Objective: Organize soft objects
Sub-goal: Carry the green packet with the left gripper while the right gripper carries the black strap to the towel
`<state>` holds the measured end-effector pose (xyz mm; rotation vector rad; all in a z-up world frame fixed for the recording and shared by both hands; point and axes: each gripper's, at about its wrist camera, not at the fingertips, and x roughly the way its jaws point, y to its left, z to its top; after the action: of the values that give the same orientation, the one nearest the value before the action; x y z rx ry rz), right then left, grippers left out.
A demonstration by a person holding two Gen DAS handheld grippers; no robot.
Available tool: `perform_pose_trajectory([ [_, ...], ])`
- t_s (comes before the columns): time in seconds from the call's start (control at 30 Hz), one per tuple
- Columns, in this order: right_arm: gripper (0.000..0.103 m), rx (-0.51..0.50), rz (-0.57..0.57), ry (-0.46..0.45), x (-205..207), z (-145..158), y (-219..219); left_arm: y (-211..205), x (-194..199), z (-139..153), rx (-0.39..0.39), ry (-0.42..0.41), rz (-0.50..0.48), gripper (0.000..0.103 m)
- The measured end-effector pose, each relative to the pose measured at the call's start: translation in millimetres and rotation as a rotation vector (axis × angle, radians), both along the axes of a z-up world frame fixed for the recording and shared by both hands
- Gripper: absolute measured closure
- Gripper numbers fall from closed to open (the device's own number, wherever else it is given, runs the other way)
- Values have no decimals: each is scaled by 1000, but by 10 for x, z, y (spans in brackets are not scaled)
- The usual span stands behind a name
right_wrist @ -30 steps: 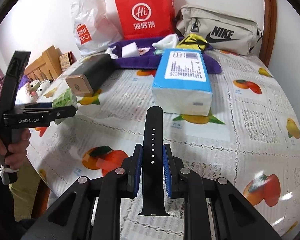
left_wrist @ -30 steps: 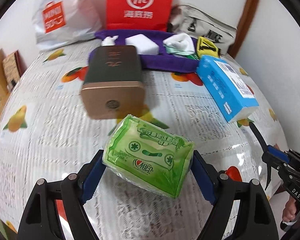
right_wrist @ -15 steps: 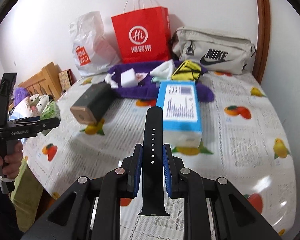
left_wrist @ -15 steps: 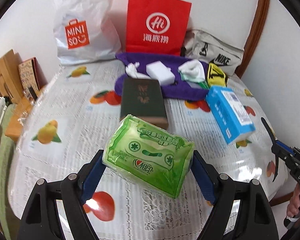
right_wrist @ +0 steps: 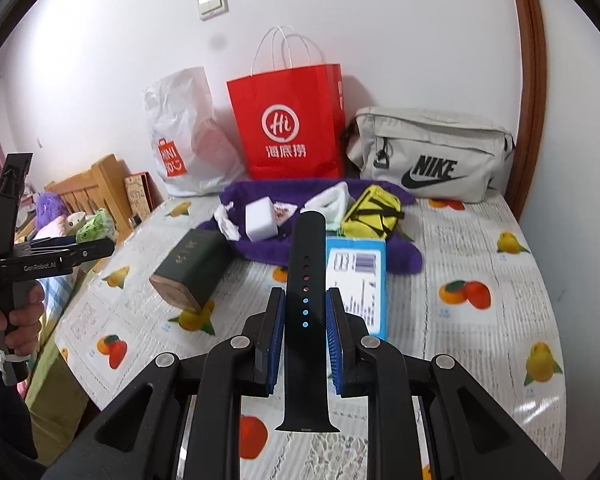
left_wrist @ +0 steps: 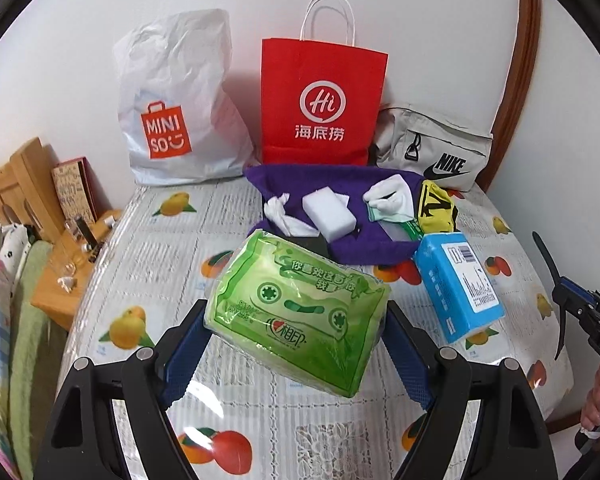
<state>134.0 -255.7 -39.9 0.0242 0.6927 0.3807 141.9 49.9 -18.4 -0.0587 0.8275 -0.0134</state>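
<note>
left gripper (left_wrist: pixel 296 336): clamped on the green tissue pack (left_wrist: pixel 300 316), blue pads squeezing both ends, pack held up off the table (left_wrist: pixel 148 248)
right gripper (right_wrist: pixel 305 344): pinched tight on the black watch strap (right_wrist: pixel 305 280), strap pointing to 12 o'clock
blue tissue box (left_wrist: pixel 458 284): lying on the tablecloth, about 2 o'clock from the green pack
purple cloth (left_wrist: pixel 340 184): at 12 o'clock, with a white sponge (left_wrist: pixel 329 216) on it
red paper bag (left_wrist: pixel 322 100): against the wall, behind the cloth

A green tissue pack (left_wrist: pixel 296 312) hangs tilted above the worktop (left_wrist: pixel 148 248); a black watch strap (right_wrist: pixel 306 312) stands lengthwise, lifted too.
</note>
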Motion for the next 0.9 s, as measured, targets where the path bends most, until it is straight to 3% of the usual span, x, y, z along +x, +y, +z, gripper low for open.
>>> perform_pose_trajectory([
  [0.23,83,4,50,23,251,-51,99,10,165,4,60,13,21,20],
  [0.5,83,-4,75,29,497,-69,205,135,399,-57,28,28,60,20],
  [0.9,83,-22,69,44,911,-99,275,77,846,-71,10,24,27,20],
])
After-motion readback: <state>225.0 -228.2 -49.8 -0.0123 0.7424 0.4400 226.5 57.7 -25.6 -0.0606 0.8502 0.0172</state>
